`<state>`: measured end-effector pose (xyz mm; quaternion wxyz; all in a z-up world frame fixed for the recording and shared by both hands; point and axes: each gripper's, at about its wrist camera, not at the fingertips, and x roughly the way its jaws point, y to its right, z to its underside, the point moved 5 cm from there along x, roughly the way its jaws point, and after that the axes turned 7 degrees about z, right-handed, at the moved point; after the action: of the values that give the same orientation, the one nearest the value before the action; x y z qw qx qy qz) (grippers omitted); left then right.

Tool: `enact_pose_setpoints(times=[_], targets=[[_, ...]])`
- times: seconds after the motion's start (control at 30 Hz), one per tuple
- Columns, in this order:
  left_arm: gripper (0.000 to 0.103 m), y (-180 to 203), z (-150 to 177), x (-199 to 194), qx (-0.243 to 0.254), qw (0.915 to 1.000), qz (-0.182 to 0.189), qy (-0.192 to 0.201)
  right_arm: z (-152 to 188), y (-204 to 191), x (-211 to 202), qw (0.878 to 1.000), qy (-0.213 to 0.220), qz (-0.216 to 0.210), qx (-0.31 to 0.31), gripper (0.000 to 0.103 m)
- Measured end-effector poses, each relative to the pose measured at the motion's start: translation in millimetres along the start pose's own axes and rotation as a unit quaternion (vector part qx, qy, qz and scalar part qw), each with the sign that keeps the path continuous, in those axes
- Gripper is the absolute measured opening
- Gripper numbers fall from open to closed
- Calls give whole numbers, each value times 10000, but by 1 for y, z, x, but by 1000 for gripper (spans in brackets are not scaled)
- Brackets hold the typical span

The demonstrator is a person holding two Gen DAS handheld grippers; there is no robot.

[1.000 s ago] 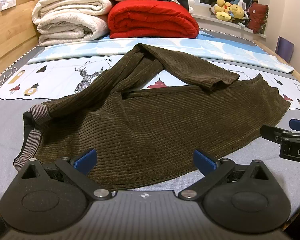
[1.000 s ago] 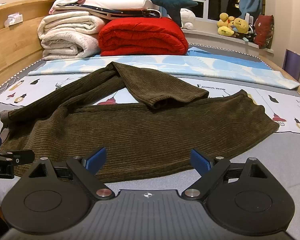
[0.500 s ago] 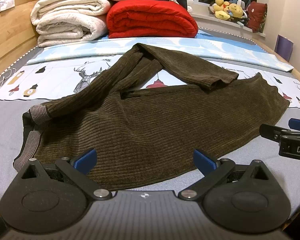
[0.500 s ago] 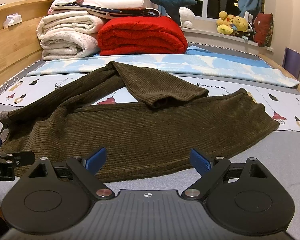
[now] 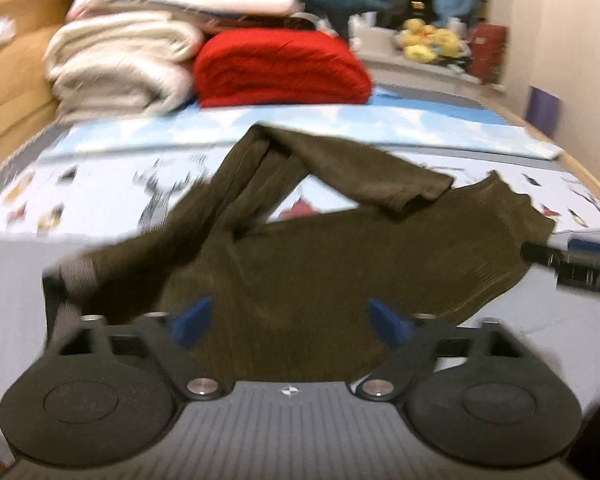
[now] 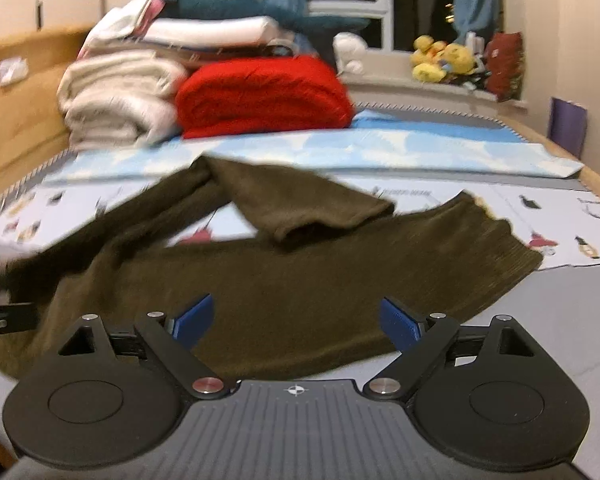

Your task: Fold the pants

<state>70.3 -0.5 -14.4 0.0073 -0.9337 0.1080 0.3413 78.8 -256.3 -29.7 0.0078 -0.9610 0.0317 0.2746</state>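
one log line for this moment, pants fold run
stage: pre-grasp | brown corduroy pants: spread on bed, one leg doubled back | left gripper: open, jaws just closing, nothing between | right gripper: open, empty

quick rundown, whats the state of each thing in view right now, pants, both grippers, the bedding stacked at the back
pants: spread flat on the bed, unfolded, one leg doubled back over the other, not gripped
left gripper: open, jaws have just been closing a bit, nothing pinched between them
right gripper: open, empty, above the near edge of the pants
red blanket: folded, at the head of the bed
white blankets: folded and stacked beside the red one
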Motion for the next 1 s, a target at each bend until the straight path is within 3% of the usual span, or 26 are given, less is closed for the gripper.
enact_pose_setpoints(times=[0.1, 0.2, 0.23, 0.3, 0.37, 0.4, 0.57, 0.7, 0.77, 0.8, 0.83, 0.9, 1.0], targets=[[47, -18, -27, -5, 619, 9979, 24, 204, -28, 29, 3, 9995, 259, 191, 28, 89], [33, -57, -40, -4, 759, 9966, -60, 321, -60, 69, 9, 9963, 576, 639, -37, 86], [32, -75, -40, 0, 597, 9978, -93, 278, -69, 83, 12, 9949, 601, 807, -11, 84], [32, -119, -28, 15, -272, 9994, -177, -108, -80, 124, 23, 9912, 549, 1150, 353, 80], [29, -163, -15, 27, -1347, 9896, -145, -493, -71, 159, 42, 9865, 204, 1406, 817, 68], [29, -178, -10, 30, -1650, 9844, -169, -580, -66, 178, 49, 9822, 14, 1581, 1010, 65], [29, -231, 4, 36, -2480, 9649, -463, -728, -22, 241, 107, 9568, -962, 1556, 2260, 62], [36, -262, 22, 52, -2987, 9450, -682, -1148, 3, 264, 144, 9389, -1430, 1564, 2713, 65], [40, -272, 28, 58, -2969, 9413, -833, -1375, 13, 274, 165, 9277, -1589, 1537, 3007, 69], [48, -275, 29, 61, -2901, 9417, -916, -1438, 16, 277, 173, 9238, -1637, 1558, 3090, 70], [62, -278, 30, 63, -2828, 9420, -1013, -1499, 19, 277, 183, 9209, -1694, 1555, 3147, 72], [80, -281, 34, 71, -2715, 9397, -1204, -1698, 23, 276, 199, 9179, -1815, 1532, 3180, 74], [85, -285, 42, 87, -2632, 9329, -1330, -2067, 17, 270, 217, 9273, -1758, 1610, 2886, 86]])
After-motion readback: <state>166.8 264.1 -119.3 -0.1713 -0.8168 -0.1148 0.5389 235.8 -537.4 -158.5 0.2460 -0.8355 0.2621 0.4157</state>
